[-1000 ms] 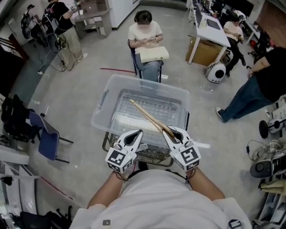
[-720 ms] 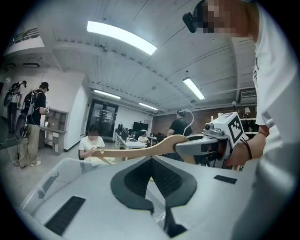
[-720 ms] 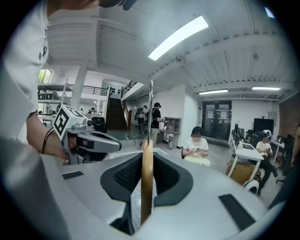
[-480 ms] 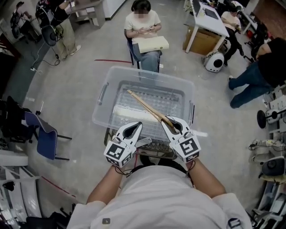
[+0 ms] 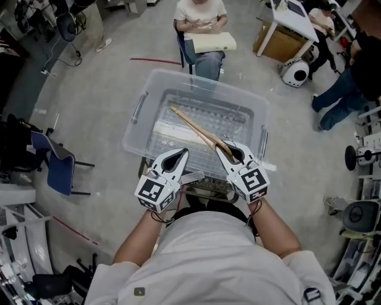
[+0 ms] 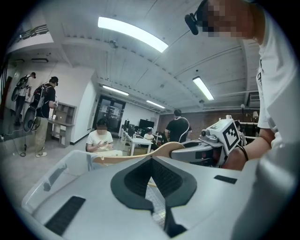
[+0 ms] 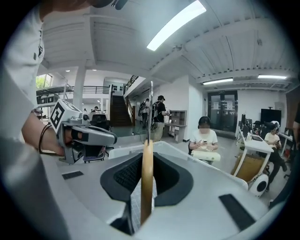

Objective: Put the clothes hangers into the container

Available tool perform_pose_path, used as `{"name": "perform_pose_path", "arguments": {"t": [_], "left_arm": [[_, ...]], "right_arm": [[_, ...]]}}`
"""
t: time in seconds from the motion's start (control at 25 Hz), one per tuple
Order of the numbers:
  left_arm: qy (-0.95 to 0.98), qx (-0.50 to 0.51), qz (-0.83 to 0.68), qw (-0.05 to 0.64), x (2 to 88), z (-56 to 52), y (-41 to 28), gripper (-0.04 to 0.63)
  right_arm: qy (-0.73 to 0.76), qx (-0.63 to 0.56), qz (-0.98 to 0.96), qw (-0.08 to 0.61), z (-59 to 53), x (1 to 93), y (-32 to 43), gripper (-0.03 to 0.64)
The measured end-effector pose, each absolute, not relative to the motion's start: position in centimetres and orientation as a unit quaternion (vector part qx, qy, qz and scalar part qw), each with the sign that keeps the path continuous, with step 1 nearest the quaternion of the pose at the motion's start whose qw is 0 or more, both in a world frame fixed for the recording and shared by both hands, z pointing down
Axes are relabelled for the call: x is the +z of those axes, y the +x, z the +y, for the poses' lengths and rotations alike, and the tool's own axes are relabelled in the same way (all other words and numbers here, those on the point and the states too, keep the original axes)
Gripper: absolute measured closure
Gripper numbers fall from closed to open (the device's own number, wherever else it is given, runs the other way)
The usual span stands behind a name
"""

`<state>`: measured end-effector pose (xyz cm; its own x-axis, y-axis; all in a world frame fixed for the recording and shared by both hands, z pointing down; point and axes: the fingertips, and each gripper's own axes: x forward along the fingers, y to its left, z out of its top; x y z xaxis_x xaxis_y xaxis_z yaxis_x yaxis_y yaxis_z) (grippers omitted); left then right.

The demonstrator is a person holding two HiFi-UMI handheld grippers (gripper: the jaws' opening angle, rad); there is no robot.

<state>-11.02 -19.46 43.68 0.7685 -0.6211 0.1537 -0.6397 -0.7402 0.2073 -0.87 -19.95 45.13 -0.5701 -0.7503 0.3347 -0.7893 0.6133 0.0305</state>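
A clear plastic container stands in front of me, its rim just past my jaws. My right gripper is shut on one end of a wooden clothes hanger. The hanger slants up and to the left over the container's inside. In the right gripper view the hanger stands on edge between the jaws of the right gripper. My left gripper hovers at the container's near edge beside it, shut with nothing in it. From the left gripper I see the hanger cross above the container.
A wire cart shows under the container's near side. A person sits on a chair just beyond the container. A blue chair stands at the left. A desk, a white machine and a standing person are at the right.
Both grippers have come forward and a little down toward the container's near edge. The hanger stays in the right gripper and now reaches further over the container.
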Motion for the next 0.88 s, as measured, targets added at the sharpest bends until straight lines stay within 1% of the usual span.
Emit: {"name": "perform_pose_path", "arguments": {"t": [0.36, 0.88], "left_arm": [[0.92, 0.049, -0.362, 0.143, 46.2, -22.4, -11.2, 0.578], [0.896, 0.077, -0.397, 0.185, 52.0, -26.9, -9.1, 0.578]], "right_arm": [[0.396, 0.08, -0.893, 0.201, -23.2, 50.5, -1.8, 0.549], [0.326, 0.125, -0.906, 0.241, -27.3, 60.1, -2.1, 0.549]]}}
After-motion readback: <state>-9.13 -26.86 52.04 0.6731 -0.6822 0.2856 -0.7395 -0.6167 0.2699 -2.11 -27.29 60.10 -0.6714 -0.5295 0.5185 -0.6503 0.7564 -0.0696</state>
